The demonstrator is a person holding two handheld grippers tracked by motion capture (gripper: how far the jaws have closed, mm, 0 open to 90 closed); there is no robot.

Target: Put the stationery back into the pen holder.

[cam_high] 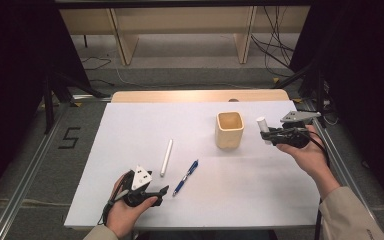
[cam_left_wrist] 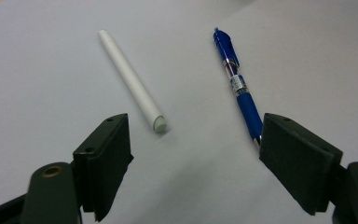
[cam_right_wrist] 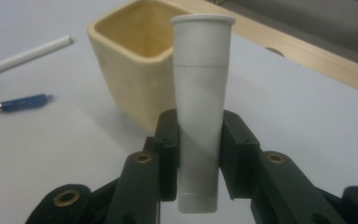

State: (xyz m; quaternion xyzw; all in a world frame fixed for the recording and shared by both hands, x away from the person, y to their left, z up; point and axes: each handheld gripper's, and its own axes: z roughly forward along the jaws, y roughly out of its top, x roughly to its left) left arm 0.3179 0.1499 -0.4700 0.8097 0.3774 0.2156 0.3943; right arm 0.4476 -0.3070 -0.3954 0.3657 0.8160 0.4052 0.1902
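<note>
Left gripper [cam_high: 164, 190] rests low on the table [cam_high: 260, 200], jaws spread, nothing between them. White stick [cam_high: 166, 157] and blue pen [cam_high: 185, 178] lie just ahead. Wooden cup [cam_high: 229, 129] stands upright, inside looks bare. Right gripper [cam_high: 266, 133] pinches a white tube [cam_high: 262, 128] upright, just right of the cup.

The high view looks forward and down over the whole worktop [cam_high: 130, 200] from its near edge. The left gripper view skims low and close over the worktop, facing a stick [cam_left_wrist: 131, 79] and pen [cam_left_wrist: 238, 86]. The right gripper view, equally close, faces the cup [cam_right_wrist: 130, 70]; all share stick and pen.
</note>
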